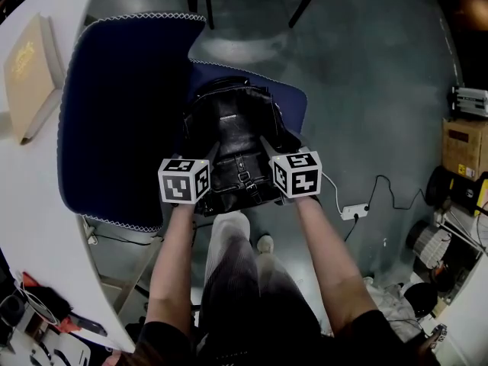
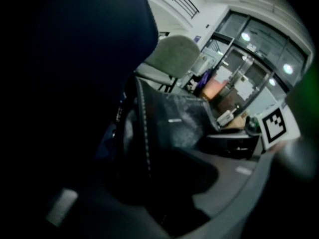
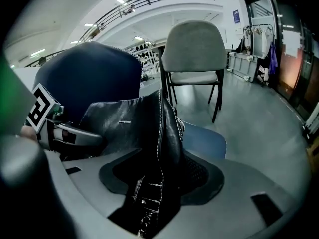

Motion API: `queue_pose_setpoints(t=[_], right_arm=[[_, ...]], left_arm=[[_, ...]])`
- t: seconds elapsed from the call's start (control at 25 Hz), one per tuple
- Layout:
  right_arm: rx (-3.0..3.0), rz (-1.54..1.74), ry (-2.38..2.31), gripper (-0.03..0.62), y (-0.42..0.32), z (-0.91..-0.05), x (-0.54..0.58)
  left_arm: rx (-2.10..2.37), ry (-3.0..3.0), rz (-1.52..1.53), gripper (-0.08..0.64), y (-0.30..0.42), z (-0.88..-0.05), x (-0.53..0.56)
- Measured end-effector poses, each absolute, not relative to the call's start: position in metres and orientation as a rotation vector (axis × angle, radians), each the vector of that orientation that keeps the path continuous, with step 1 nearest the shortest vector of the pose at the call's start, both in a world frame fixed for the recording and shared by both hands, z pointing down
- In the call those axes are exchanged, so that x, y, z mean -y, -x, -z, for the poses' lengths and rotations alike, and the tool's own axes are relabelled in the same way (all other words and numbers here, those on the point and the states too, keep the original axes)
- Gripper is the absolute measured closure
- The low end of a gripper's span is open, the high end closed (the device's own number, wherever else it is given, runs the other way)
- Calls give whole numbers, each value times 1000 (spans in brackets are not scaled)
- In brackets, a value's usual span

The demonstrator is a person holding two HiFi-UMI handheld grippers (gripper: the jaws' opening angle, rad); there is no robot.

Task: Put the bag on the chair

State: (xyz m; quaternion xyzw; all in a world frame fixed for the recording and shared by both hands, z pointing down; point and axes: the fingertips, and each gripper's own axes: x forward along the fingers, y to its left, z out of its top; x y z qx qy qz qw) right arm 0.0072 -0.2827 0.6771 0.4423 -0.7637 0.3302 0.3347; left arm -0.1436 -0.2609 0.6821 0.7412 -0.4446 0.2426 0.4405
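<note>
Chair (image 1: pixel 114 120): bag (image 1: pixel 236 139) stands on seat, looks close to front edge.
Bag soft and upright, so may slump off seat once unsupported.
2 grippers, left gripper (image 1: pixel 207 157) and right gripper (image 1: pixel 271 149): both released, jaws apart around bag's side edges. Seam snag on pull-back could drag bag off.

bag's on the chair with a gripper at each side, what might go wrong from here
1. The black leather bag fills the blue seat right up to its near edge, so it may slide off towards the person's legs when left alone.
2. Its stitched side edges lie between the parted jaws of the left gripper and the right gripper. Drawing them back carelessly could snag an edge and drag the bag along.
</note>
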Motion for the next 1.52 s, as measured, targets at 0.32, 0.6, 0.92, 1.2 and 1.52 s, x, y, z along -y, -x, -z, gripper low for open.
queue_pose_setpoints(t=[0.32,0.6,0.92,1.2,1.52], right_arm=[[1959,-842,-1164,347,-13,-675,284],[1973,-803,-1140,307,-13,-667,280],[2017,-729,-1099,301,-11,-652,272],[2048,-687,-1107,301,-13,-633,262],[2124,-647,-1117,344,-14,-589,248]], left_arm=[[1079,-1826,-615,371,143,-682,262],[1102,-1837,-657,360,144,-678,258],[1232,-1842,-778,267,161,-665,255],[1388,-1840,-790,256,173,-639,246],[1501,-1850,-677,298,170,-591,222]])
